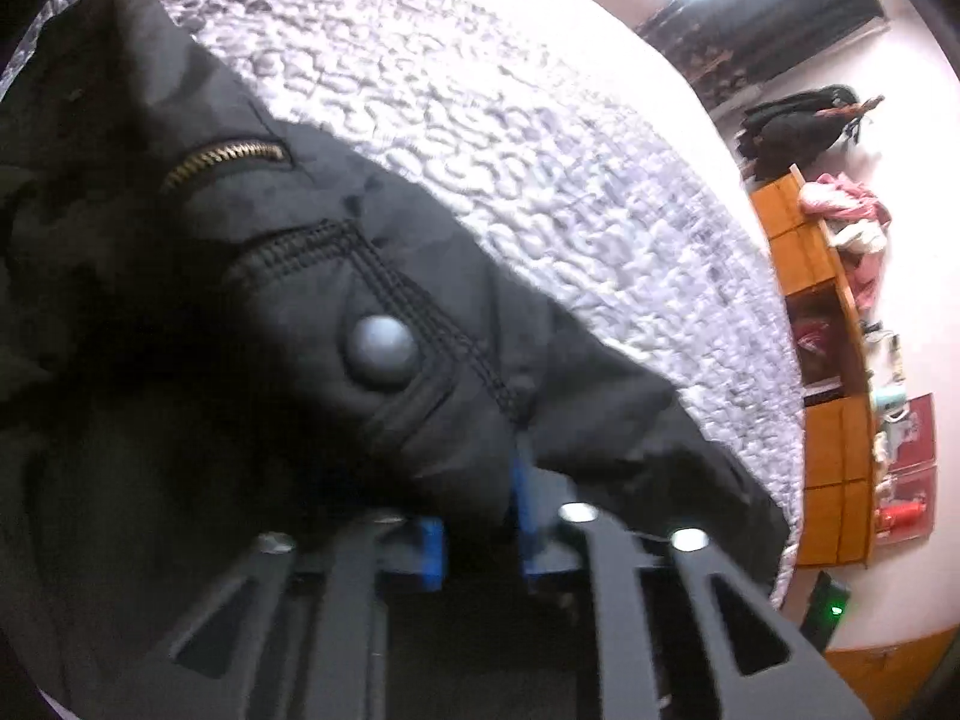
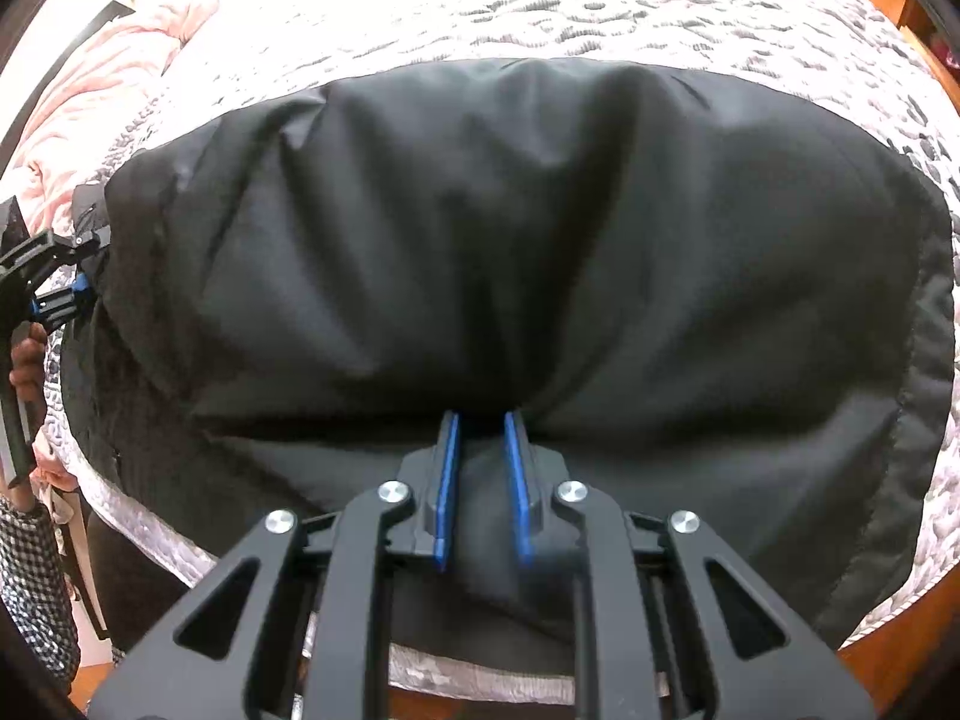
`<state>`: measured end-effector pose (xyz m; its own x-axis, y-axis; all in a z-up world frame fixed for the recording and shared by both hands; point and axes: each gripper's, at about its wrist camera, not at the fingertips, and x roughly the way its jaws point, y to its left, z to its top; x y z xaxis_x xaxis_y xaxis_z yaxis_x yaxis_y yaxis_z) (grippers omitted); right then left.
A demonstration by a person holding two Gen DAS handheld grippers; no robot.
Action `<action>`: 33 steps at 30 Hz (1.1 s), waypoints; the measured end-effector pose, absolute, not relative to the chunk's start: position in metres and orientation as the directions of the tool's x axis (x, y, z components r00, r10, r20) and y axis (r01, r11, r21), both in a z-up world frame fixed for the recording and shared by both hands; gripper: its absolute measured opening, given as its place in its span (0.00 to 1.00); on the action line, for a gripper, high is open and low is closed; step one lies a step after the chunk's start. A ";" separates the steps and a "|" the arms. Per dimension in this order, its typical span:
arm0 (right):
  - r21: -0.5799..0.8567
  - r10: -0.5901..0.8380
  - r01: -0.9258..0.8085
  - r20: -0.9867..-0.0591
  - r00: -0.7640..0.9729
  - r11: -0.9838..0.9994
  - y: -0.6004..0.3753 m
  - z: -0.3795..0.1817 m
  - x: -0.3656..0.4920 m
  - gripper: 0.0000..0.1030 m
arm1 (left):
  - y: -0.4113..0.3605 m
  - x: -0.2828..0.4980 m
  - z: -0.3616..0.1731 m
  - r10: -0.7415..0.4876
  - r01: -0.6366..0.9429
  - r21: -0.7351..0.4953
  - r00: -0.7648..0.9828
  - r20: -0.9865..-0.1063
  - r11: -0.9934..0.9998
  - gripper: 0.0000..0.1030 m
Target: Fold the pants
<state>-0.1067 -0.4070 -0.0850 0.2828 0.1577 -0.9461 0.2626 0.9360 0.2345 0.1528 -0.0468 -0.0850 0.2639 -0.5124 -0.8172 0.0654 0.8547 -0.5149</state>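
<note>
Room: bedroom; quilted grey-white bedspread (image 2: pixel 600 6) on bed, orange wood shelving (image 1: pixel 834 438) beside it, pink blanket (image 2: pixel 90 102) at far side.
Pants: black pants (image 2: pixel 510 228) lie across the bed, doubled over, smooth thin woven cloth w/ soft creases.
Detail: brass zip (image 1: pixel 225 159), dull round button (image 1: pixel 384 348), heavy stitching at waist end.
L gripper: left gripper (image 1: pixel 480 504) clenched on waistband cloth.
R gripper: right gripper (image 2: pixel 483 426) pinching a gather of pants fabric, blue pads close.
Tip: lift both ends level, keep cloth taut, lay edges flush; slippery fabric prob. slides.
</note>
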 end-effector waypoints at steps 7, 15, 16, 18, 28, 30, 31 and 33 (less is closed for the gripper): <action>0.278 0.191 0.281 -0.935 0.299 0.919 -0.422 -0.080 -0.114 0.19 | -0.030 0.072 -0.053 -0.475 0.100 -0.480 0.420 -0.773 0.871 0.07; 0.163 0.077 0.297 -0.956 0.282 0.941 -0.435 -0.069 -0.127 0.29 | -0.024 -0.041 -0.064 -0.352 0.062 -0.376 0.515 -0.781 0.925 0.10; 0.150 0.066 0.308 -0.961 0.267 0.940 -0.437 -0.070 -0.128 0.29 | -0.026 -0.052 -0.070 -0.342 0.064 -0.364 0.519 -0.784 0.929 0.12; 0.124 0.040 0.314 -0.965 0.261 0.941 -0.438 -0.071 -0.128 0.29 | -0.032 -0.062 -0.089 -0.330 0.066 -0.344 0.500 -0.801 0.937 0.14; 0.027 -0.050 0.325 -0.973 0.224 0.945 -0.428 -0.073 -0.121 0.33 | -0.029 -0.048 -0.117 -0.382 0.084 -0.380 0.378 -0.843 0.921 0.36; 0.030 -0.049 0.310 -0.968 0.245 0.950 -0.415 -0.060 -0.118 0.37 | -0.025 -0.056 -0.109 -0.385 0.104 -0.373 0.344 -0.856 0.922 0.42; 0.039 -0.045 0.294 -0.962 0.271 0.955 -0.409 -0.050 -0.118 0.38 | -0.022 -0.060 -0.105 -0.389 0.110 -0.374 0.334 -0.859 0.921 0.43; 0.056 -0.033 0.263 -0.946 0.323 0.963 -0.399 -0.033 -0.115 0.38 | -0.017 -0.066 -0.094 -0.402 0.126 -0.383 0.339 -0.851 0.915 0.43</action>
<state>-0.1150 -0.3992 -0.0332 0.3229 -0.0332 -0.9459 0.2632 0.9631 0.0561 -0.0659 -0.0172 -0.0935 0.3386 -0.4025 -0.8505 0.1263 0.9152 -0.3827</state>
